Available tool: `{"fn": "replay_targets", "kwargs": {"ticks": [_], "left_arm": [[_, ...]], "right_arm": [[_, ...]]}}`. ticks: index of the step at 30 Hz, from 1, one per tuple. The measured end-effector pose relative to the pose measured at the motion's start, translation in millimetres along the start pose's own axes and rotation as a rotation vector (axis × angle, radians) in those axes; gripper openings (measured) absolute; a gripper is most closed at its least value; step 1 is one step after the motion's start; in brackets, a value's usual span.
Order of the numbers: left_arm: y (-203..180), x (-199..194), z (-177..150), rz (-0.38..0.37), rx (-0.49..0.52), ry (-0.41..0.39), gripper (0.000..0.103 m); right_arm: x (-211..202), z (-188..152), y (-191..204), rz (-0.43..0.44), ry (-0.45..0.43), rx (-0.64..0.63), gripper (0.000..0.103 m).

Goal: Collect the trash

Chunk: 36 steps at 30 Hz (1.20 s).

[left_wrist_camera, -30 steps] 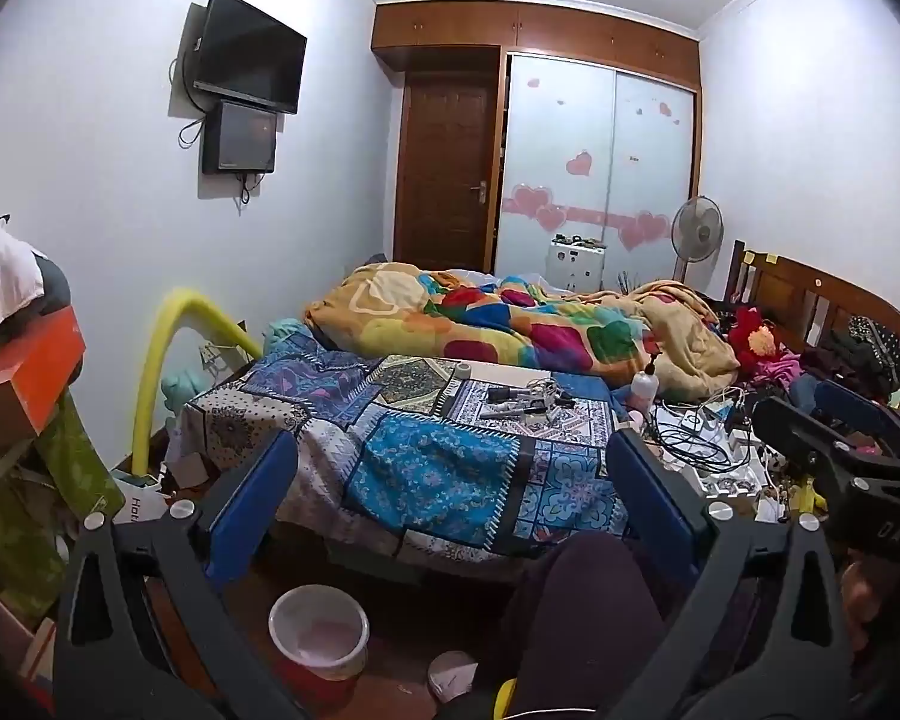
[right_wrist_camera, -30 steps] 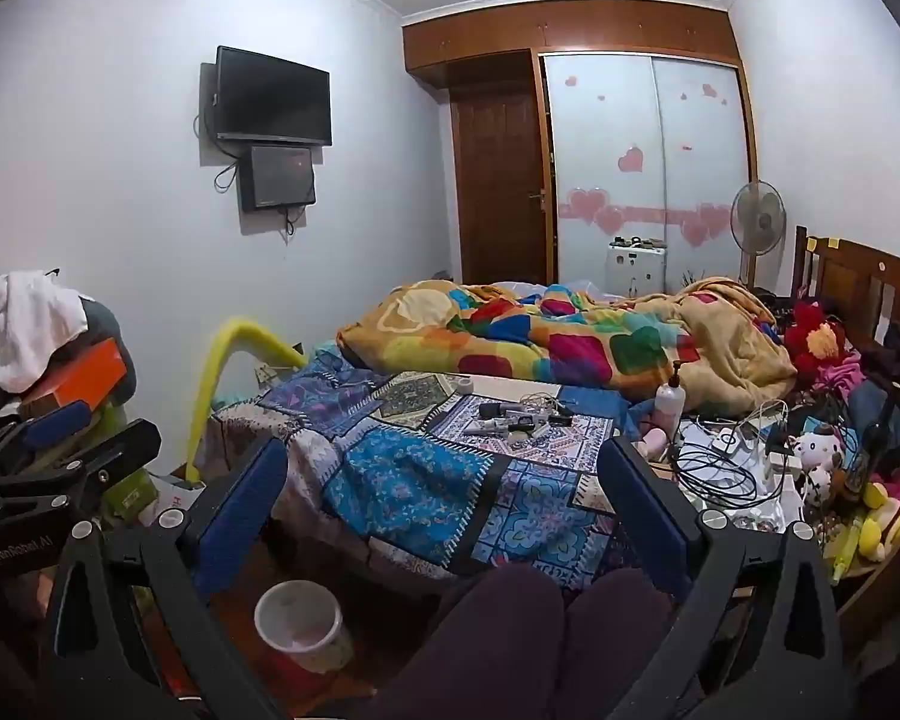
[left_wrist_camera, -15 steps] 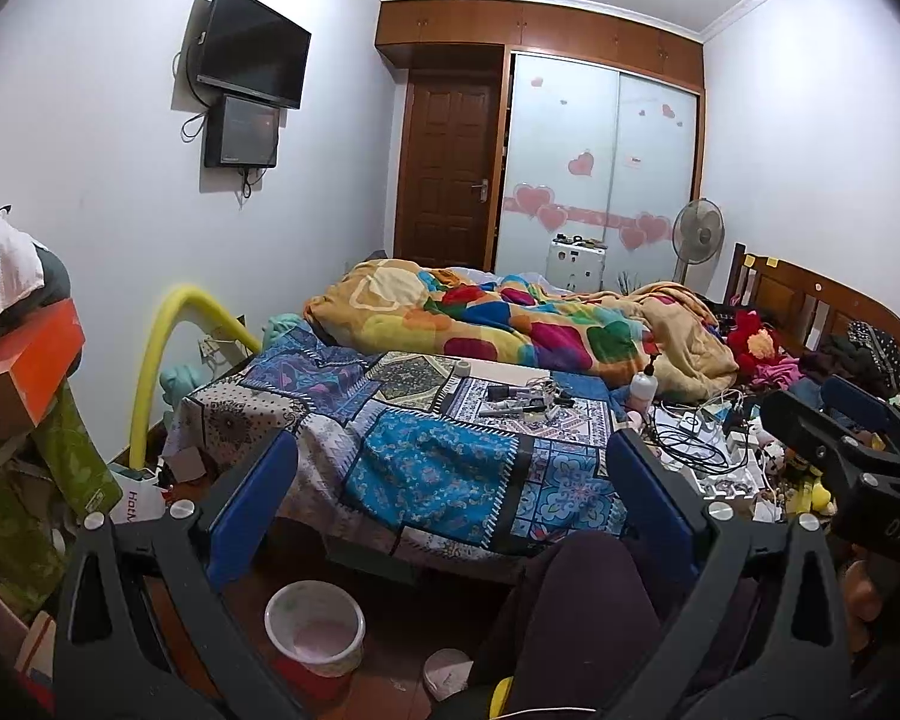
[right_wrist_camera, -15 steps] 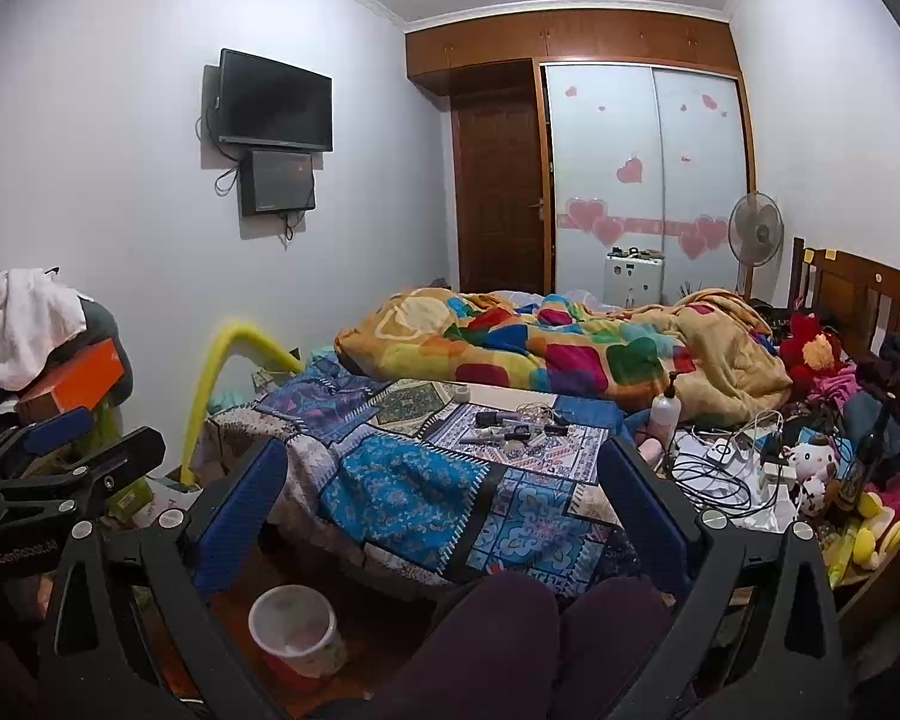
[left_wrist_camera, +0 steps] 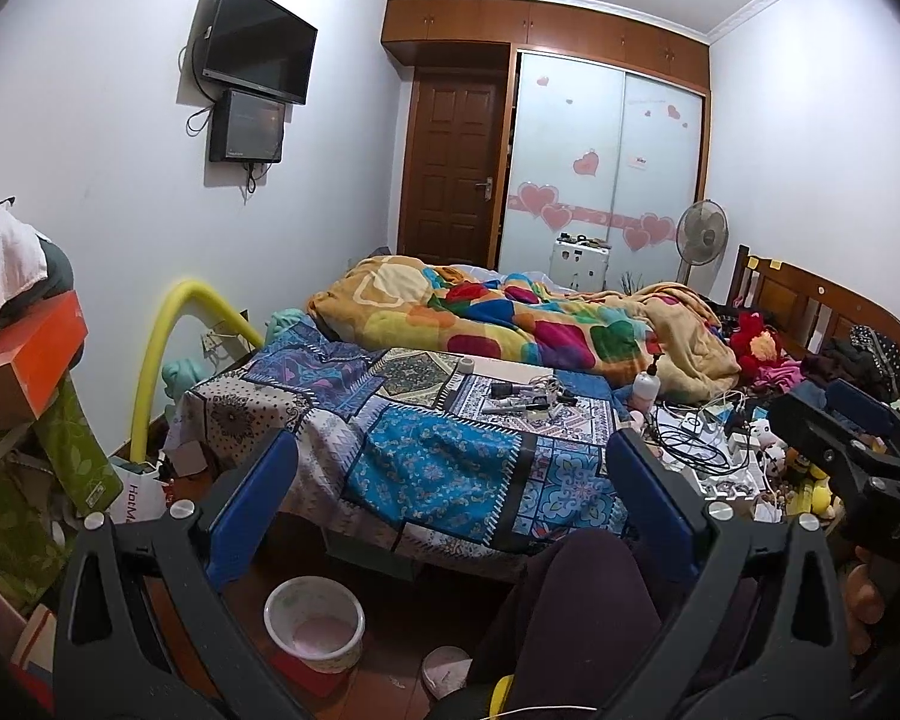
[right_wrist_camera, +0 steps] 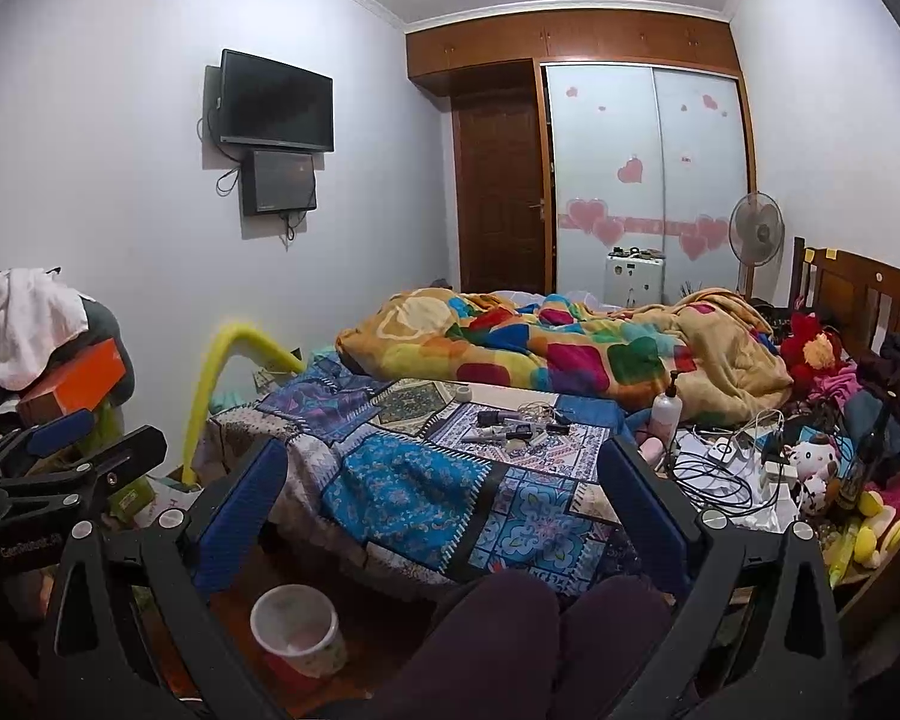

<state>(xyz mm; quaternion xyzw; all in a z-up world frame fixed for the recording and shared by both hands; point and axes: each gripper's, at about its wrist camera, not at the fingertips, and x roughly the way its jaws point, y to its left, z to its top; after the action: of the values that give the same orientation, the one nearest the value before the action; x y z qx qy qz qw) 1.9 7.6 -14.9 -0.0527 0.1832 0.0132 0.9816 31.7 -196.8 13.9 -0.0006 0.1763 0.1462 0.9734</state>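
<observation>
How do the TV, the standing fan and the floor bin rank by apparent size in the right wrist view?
1. TV
2. Floor bin, but it sits much nearer the camera
3. Standing fan

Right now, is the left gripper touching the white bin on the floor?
Apart. In the left wrist view the left gripper is open and empty, held in the air above the floor; the white bin stands below it, with bare floor showing around its rim.

Blue patchwork bedspread (left_wrist_camera: 450, 462); multicoloured blanket (left_wrist_camera: 510, 324); yellow tube (left_wrist_camera: 162, 348).
</observation>
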Motion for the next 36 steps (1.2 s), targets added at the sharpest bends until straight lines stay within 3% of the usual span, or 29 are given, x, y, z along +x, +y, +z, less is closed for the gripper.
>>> {"fn": "replay_targets", "kwargs": {"ticks": [36], "left_arm": [[6.5,-0.7,-0.8,0.004,-0.013,-0.005,0.103]], "right_arm": [[-2.7,0.0,0.6,0.007,0.01,0.0,0.103]]}}
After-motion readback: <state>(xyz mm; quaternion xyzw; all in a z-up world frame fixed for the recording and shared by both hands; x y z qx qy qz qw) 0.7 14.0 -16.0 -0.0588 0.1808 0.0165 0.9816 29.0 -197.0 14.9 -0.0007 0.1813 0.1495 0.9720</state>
